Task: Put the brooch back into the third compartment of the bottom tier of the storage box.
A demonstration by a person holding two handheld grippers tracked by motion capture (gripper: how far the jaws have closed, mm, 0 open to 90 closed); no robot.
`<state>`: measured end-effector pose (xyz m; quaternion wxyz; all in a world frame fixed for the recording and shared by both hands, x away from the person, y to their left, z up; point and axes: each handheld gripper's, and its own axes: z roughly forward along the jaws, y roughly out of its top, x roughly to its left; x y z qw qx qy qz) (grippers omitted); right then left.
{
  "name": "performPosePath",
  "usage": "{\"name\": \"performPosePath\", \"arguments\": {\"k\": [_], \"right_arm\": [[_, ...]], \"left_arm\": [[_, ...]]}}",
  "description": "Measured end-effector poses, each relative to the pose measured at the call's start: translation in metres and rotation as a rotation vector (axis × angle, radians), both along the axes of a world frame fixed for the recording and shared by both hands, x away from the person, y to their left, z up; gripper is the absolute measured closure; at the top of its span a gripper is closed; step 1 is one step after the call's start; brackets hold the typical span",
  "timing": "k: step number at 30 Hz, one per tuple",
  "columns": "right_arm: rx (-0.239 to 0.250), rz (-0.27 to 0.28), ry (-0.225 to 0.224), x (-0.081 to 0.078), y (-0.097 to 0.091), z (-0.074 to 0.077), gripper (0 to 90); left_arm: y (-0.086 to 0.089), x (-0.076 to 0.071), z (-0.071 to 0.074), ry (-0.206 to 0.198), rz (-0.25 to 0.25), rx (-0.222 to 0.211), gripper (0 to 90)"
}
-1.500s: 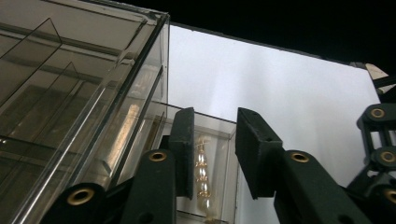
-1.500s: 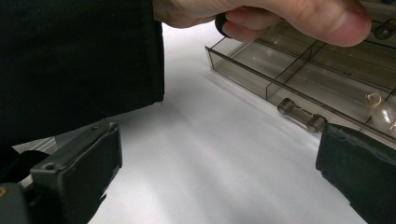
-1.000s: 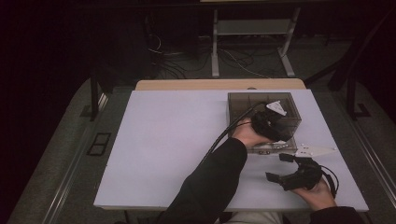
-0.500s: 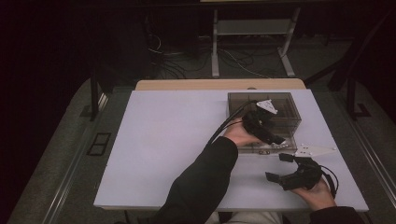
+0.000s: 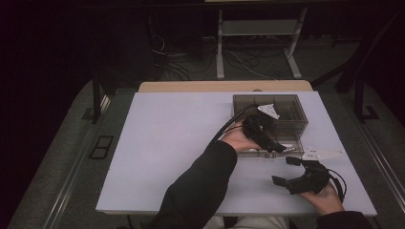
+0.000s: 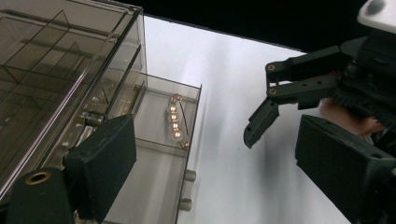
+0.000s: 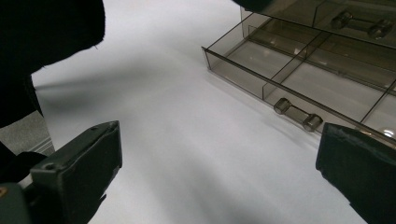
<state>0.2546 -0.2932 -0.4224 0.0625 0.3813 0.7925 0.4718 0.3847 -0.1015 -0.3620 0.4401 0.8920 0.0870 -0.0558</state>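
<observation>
The smoky transparent plastic drawer box (image 5: 270, 114) is sitting on the white table (image 5: 172, 143), and its bottom drawer (image 6: 159, 154) is standing pulled out toward the person. Inside that drawer a pearl bracelet (image 6: 176, 122) is lying, a thin gold-coloured loop strung with four round glossy beads, its long axis running along the drawer's depth, near the drawer's far partition. The left gripper (image 5: 279, 148) is hovering over the drawer's front edge, jaws having just been opening, now wide and empty. The right gripper (image 5: 286, 171) is waiting just beside the drawer's front, jaws wide, gripping nothing.

Black sleeve (image 5: 200, 186), black cabled gripper (image 5: 292, 172)
</observation>
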Motion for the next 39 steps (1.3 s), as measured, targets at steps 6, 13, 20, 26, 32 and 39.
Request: {"name": "performPosePath", "arguments": {"k": [6,13,20,26,32,39], "right_arm": [[-0.001,0.000,-0.002,0.000,0.000,0.000,0.0],[-0.004,-0.001,0.002,0.000,0.000,0.000,0.0],[-0.005,-0.001,0.002,0.000,0.000,0.000,0.0],[-0.006,-0.002,0.003,0.000,0.000,0.000,0.0],[-0.006,-0.002,0.001,0.000,0.000,0.000,0.0],[-0.006,-0.003,0.001,0.000,0.000,0.000,0.0]], "left_arm": [[0.012,-0.002,0.003,-0.008,0.018,0.004,4.1],[0.028,-0.005,0.005,-0.016,0.049,0.006,0.0],[0.041,-0.008,0.008,-0.027,0.064,-0.007,0.0],[0.052,-0.011,0.007,-0.027,0.077,-0.016,0.0],[0.066,-0.013,0.009,-0.038,0.091,-0.023,0.0],[0.084,-0.017,0.010,-0.047,0.126,-0.030,0.0]]}}
